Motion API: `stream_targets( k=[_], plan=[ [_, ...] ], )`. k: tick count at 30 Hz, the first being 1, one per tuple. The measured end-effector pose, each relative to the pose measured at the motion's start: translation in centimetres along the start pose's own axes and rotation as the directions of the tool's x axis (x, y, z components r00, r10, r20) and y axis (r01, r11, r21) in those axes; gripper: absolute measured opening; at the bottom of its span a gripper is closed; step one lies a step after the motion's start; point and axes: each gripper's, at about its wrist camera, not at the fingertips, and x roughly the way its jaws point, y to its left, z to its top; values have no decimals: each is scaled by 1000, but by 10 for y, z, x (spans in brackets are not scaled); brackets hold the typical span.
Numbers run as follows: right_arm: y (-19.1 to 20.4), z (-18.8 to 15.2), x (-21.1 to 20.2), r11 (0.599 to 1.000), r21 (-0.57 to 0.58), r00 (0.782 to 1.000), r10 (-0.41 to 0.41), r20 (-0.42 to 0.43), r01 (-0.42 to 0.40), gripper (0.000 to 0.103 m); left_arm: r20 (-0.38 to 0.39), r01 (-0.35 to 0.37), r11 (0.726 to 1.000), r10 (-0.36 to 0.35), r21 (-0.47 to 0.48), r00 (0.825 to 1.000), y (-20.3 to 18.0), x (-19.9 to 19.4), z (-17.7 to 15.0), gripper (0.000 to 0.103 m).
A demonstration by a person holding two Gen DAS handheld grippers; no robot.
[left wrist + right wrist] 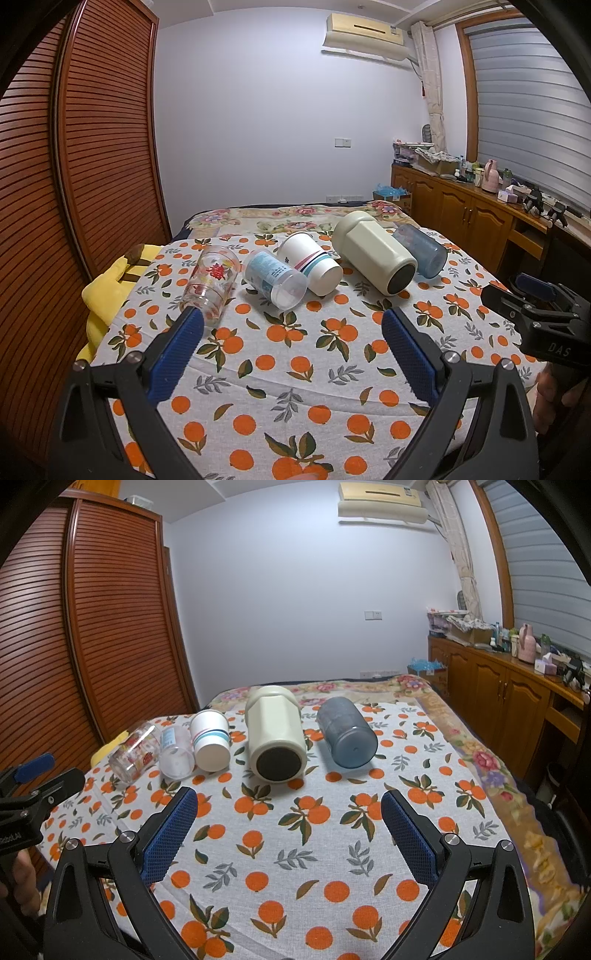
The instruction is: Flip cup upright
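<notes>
Several cups lie on their sides in a row on the orange-print cloth (295, 369), bases toward me. From left: a clear glass with red print (210, 282) (133, 751), a clear cup with a blue label (275, 277) (176, 751), a white cup with stripes (310, 266) (210, 740), a large cream cup (373, 254) (275, 738), and a blue translucent cup (421, 249) (345, 736). My left gripper (293, 325) is open and empty, just short of the clear cups. My right gripper (290, 806) is open and empty, just short of the cream cup.
The cloth covers a bed with a floral blanket (480, 753) at its right side. A yellow cloth (107, 291) lies at the left edge. A slatted wooden wardrobe (92, 147) stands at left. A wooden sideboard (509, 698) with clutter stands at right.
</notes>
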Motion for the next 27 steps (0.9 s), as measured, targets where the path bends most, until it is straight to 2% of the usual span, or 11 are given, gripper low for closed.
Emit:
stream_targets(
  k=[8,18,27],
  plan=[
    [-1,0,0,1000,-1,1000,-1,-2,1,101,-1,-1,1000,1,0,1000,0,0,0,98],
    [-1,-3,4,1000,-16,1000,22,-19,-22,101,-70,-16,1000,16,-3,997,5,21,-3,98],
    [6,9,37,995,-55,992,77,-95,-83,88,-143,-6,1000,2,-27,990,23,57,10,98]
  ],
)
